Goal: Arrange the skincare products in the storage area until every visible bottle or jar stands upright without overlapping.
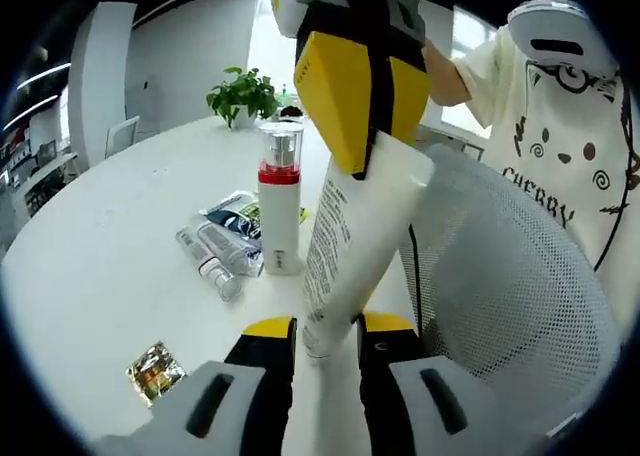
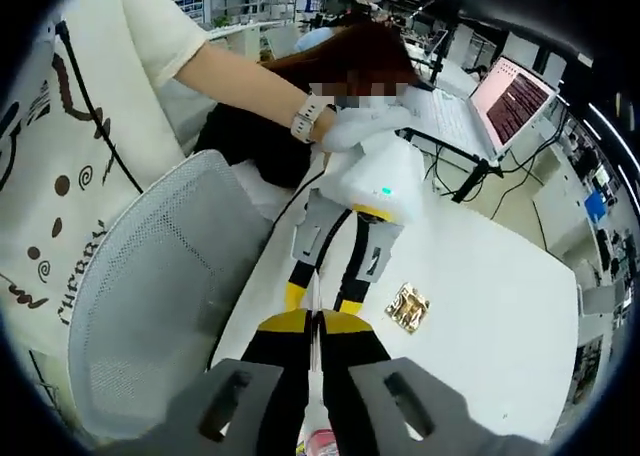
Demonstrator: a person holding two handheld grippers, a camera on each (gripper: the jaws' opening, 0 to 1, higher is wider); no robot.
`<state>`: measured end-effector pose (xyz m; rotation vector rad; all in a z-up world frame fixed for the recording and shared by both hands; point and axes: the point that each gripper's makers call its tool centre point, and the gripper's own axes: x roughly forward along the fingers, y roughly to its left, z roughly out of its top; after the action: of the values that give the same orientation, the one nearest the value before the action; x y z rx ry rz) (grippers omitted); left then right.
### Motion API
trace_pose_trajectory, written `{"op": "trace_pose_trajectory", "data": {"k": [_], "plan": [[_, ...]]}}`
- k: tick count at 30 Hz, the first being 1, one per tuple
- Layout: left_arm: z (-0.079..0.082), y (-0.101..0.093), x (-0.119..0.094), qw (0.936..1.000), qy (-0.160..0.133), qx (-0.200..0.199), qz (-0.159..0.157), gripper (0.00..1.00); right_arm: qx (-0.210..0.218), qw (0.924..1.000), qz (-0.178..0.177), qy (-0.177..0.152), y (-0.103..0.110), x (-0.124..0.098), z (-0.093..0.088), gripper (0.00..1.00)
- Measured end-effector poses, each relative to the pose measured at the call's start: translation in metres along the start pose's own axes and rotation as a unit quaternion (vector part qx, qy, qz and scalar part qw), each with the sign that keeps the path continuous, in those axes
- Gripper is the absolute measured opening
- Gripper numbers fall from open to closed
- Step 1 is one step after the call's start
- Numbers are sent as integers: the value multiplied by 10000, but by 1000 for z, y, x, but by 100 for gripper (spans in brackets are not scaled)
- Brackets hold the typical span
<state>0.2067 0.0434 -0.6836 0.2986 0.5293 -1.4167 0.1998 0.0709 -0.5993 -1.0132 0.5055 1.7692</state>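
Both claws are on the same thing here: a tall white plastic tube (image 1: 350, 246) with fine print down its side, smooth and a bit flattened at the crimped top. In the left gripper view the left claw (image 1: 327, 338) has its yellow-tipped black jaws clamped around the capped bottom end, which sits right on the table (image 1: 100, 276). The right claw (image 1: 362, 136) comes down from above and pinches the top edge, so the tube leans slightly between the two.

In the right gripper view the right claw (image 2: 315, 321) has its jaws pressed nearly together on the thin tube edge, with the left claw (image 2: 320, 301) just beyond it.

Just left of the left claw's far side stands a clear pump bottle (image 1: 279, 201) with a red band, upright. Beside it a few clear bottles and sachets (image 1: 222, 241) lie flat in a loose heap. Nearer, left of the claw, there's a crinkly gold foil packet (image 1: 155, 369). A white mesh chair back (image 1: 510, 276) sits right of the tube, and a potted plant (image 1: 243, 96) is far behind.
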Motion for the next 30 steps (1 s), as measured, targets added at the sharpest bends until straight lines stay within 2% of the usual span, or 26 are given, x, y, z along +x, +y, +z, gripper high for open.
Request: {"op": "trace_pose_trajectory", "data": {"k": [3,5,11,15,22,24,30], "plan": [[4,2,5,9995,-132,-114,252,20,188,9996,-204,11,-6,-3,-5,2],[4,2,7,9993,-165,-89,334,22,295,9994,-161,-52,-5,-3,-5,2],[8,10,16,9960,-378,-113,801,23,591,9977,-326,-104,-10,-3,-7,3],[12,15,15,9920,-530,17,1142,24,573,9972,-472,25,-13,-4,-9,3],[7,12,8,9923,-566,-49,1098,18,590,9972,-440,136,-14,-3,-11,3],[10,10,8,9925,-616,98,1047,15,550,9974,-430,188,-13,-2,-11,3],[11,12,13,9933,-531,193,1009,14,532,9971,-351,427,-12,0,-20,5]]}}
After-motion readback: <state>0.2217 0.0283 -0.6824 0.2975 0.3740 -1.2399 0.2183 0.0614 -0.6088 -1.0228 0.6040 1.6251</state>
